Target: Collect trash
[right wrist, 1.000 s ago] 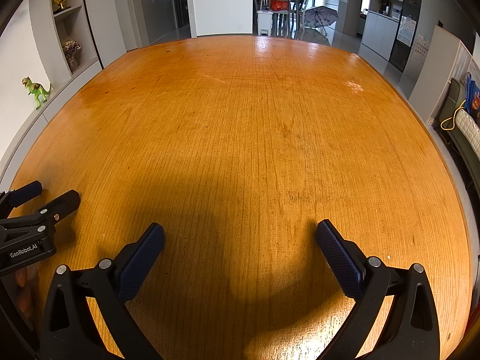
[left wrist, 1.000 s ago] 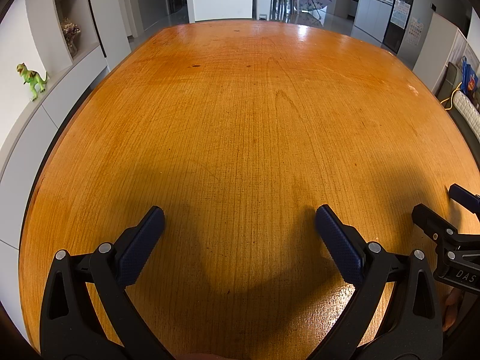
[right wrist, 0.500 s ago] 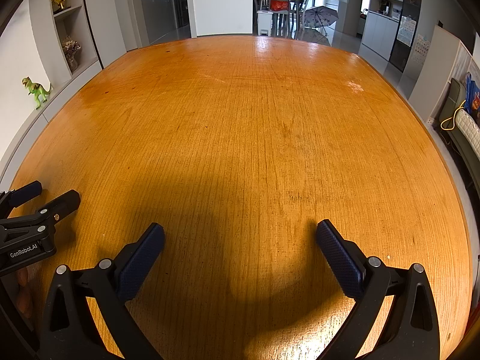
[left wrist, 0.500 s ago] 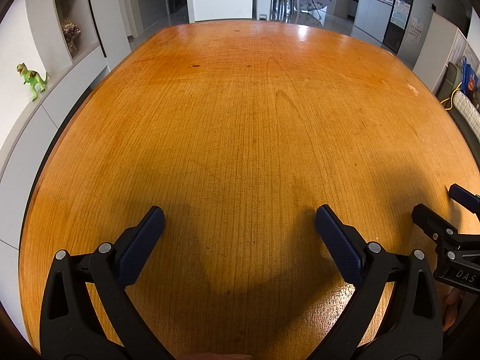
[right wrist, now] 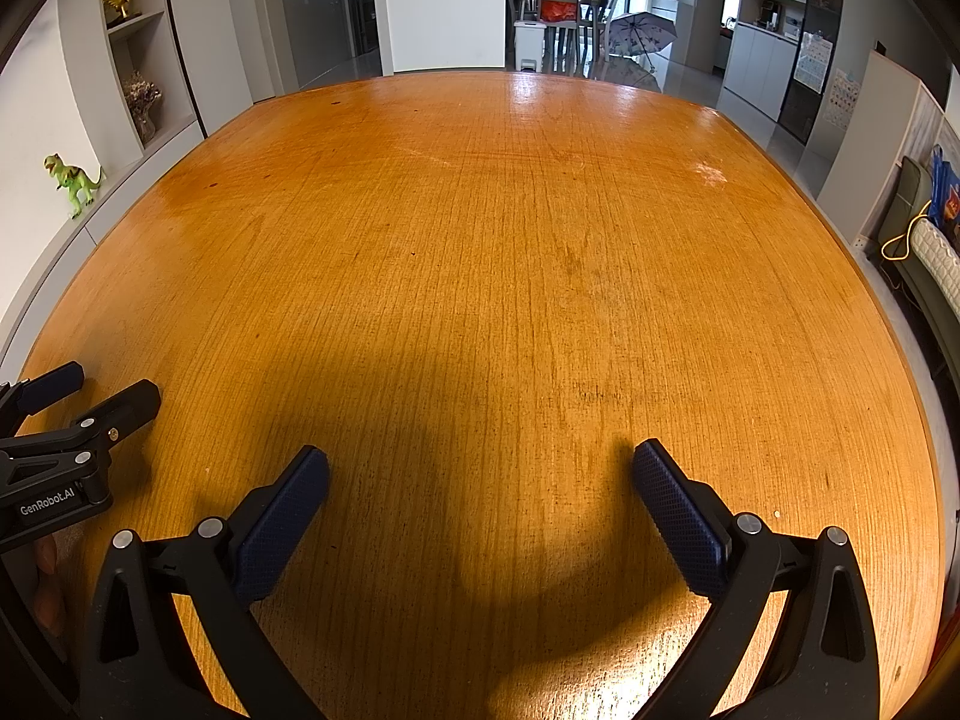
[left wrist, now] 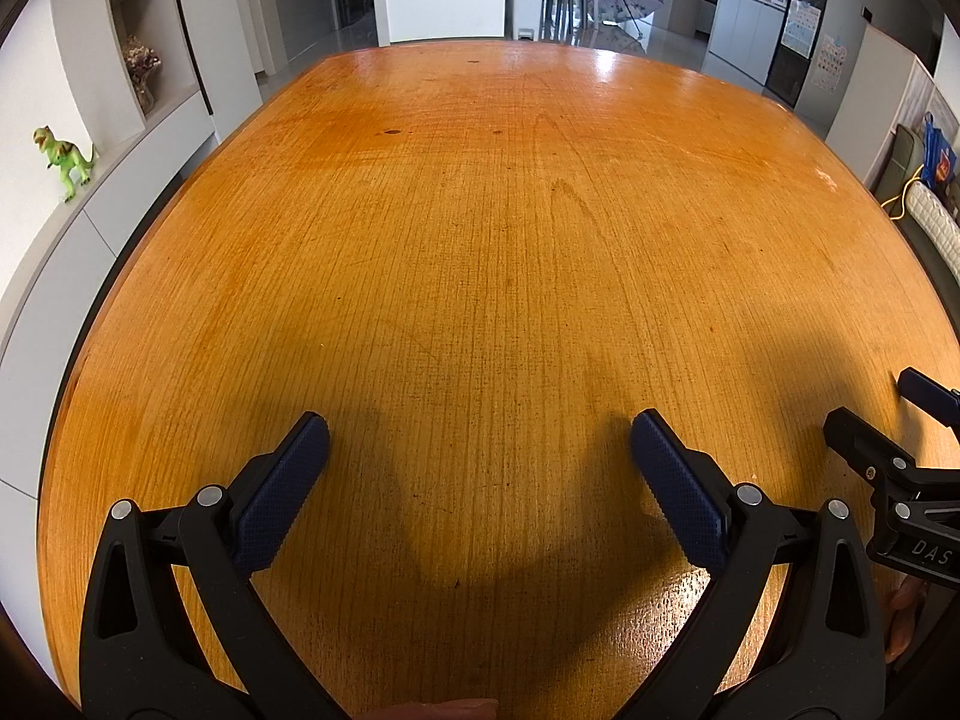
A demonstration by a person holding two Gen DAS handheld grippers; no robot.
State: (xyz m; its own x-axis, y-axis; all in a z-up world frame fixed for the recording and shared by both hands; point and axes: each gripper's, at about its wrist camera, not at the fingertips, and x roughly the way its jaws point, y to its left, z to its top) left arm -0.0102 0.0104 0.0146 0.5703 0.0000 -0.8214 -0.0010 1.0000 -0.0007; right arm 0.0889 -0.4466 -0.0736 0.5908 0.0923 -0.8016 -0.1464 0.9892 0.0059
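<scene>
Left wrist view: your left gripper (left wrist: 480, 450) hangs spread wide over the wooden table (left wrist: 510, 228), holding nothing — no trash shows. Right wrist view: your right gripper (right wrist: 480, 480) is released too, empty, and no trash shows here either. You're at the search step, I'd say — next, find a piece to approach.

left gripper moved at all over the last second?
No. In the left wrist view the green dinosaur and the table's dark knots sit at the same spots as before, so the left gripper has held still, open, over the wood.
</scene>
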